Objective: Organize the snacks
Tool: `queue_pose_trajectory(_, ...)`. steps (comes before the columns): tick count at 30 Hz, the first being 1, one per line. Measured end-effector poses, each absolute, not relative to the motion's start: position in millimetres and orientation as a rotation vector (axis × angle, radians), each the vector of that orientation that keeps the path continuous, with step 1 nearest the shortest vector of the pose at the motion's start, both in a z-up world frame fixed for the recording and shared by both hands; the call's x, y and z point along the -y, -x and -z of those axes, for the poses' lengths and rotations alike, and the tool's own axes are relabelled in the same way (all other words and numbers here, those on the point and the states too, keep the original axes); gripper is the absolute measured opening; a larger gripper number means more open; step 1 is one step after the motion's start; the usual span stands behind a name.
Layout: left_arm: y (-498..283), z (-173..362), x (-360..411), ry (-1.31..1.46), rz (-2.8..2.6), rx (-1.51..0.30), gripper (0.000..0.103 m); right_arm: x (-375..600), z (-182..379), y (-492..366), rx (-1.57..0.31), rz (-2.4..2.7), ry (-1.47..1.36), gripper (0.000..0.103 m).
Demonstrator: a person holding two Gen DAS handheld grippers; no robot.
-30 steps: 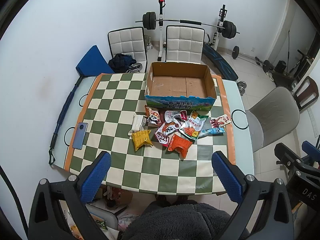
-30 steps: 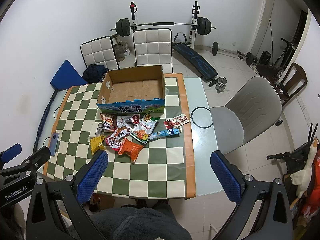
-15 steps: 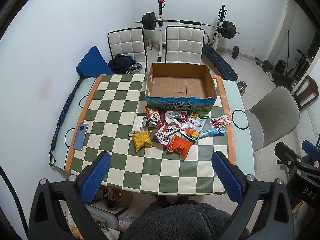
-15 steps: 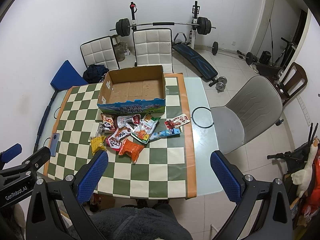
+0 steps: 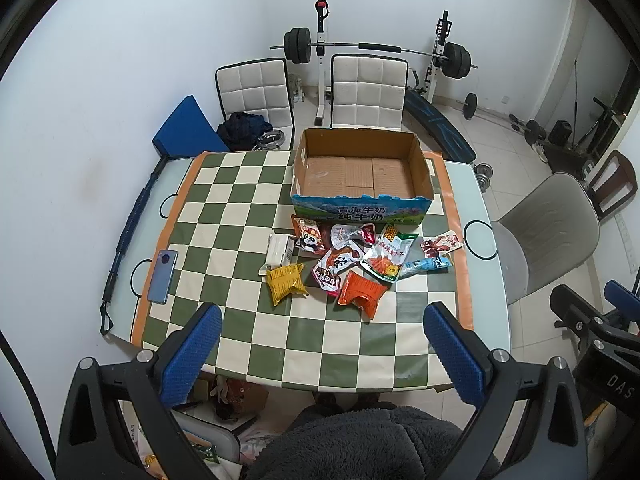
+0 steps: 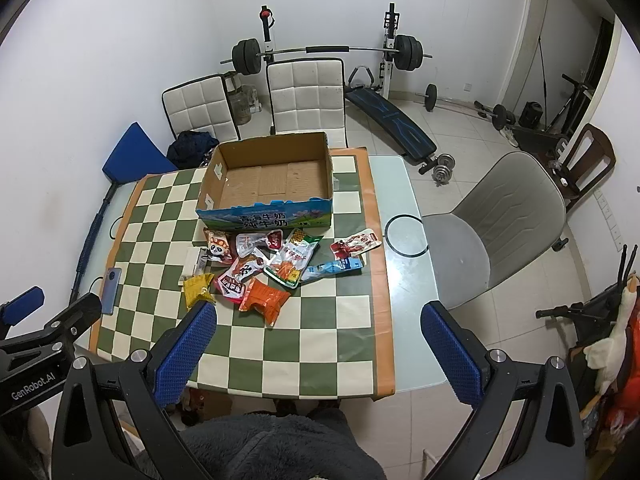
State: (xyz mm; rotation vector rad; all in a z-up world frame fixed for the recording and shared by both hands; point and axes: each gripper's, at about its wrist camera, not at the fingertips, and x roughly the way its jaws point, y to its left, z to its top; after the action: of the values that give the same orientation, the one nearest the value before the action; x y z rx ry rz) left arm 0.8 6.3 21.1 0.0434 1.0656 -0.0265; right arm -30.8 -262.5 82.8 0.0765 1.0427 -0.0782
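An empty cardboard box (image 5: 360,172) (image 6: 268,184) with a blue printed front stands at the far side of the checkered tablecloth (image 5: 248,216). Just in front of it lies a loose pile of snack packets: a yellow one (image 5: 286,282) (image 6: 197,286), an orange one (image 5: 362,292) (image 6: 264,298), a panda-print one (image 5: 310,236), a carrot-print one (image 5: 388,256) (image 6: 292,262), a light blue one (image 5: 426,266) and several more. My left gripper (image 5: 322,350) and my right gripper (image 6: 320,346) both hover high above the near table edge, open, holding nothing.
A blue phone (image 5: 162,276) lies near the table's left edge, beside a long dark bar (image 5: 130,232). White chairs (image 5: 368,92) stand behind the table, a grey chair (image 6: 500,236) at its right. Gym equipment (image 5: 380,48) lines the back wall.
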Motion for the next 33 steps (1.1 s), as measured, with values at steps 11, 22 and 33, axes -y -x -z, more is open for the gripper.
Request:
queue_pose_trajectory(11, -1.1, -22.5, -5.7, -0.046, 0.028, -1.065, 0.103, 264.0, -82.6, 31.8, -1.041, 0.074, -0.078, 0.103)
queue_pose_trajectory(22, 0.2, -21.7, -4.7, -0.044, 0.026, -1.063, 0.103, 261.8, -83.0, 31.9, -1.040, 0.072, -0.079, 0.103)
queue_pose_trajectory(33, 1.1, -24.2, -5.1, -0.044, 0.027, -1.063, 0.103, 257.3, -83.4, 30.8, -1.043, 0.073, -0.079, 0.103)
